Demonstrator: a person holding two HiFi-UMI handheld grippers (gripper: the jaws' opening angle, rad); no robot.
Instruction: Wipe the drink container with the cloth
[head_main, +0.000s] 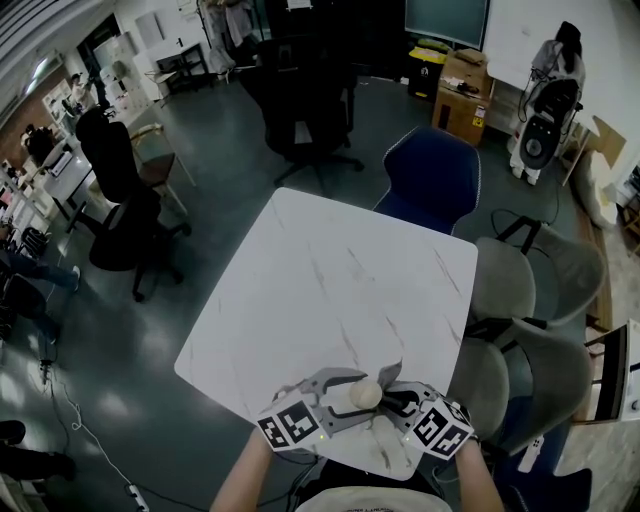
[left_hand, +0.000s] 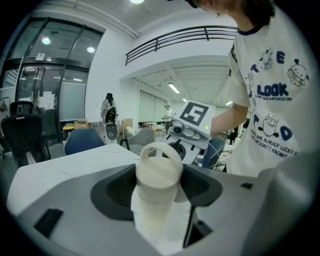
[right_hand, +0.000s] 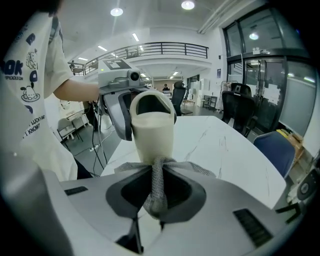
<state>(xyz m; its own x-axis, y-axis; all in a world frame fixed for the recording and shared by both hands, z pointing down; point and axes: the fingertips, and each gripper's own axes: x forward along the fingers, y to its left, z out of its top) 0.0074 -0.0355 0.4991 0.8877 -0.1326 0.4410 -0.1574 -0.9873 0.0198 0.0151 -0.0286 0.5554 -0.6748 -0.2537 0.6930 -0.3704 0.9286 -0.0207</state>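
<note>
Grey cloth (right_hand: 157, 186) beside cream drink container (right_hand: 152, 131)

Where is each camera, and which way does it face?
Head view: on the person's head, looking down at the table; both forearms show.
Left gripper view: rides the left hand-held gripper, facing the cup it clamps; shirt shows.
Right gripper view: rides the right hand-held gripper, facing the cloth it pinches; sleeve shows.
All three share the cup.

In the head view, drink container (head_main: 365, 394) body hidden between left tool (head_main: 347, 393) and right tool (head_main: 393, 402).
</note>
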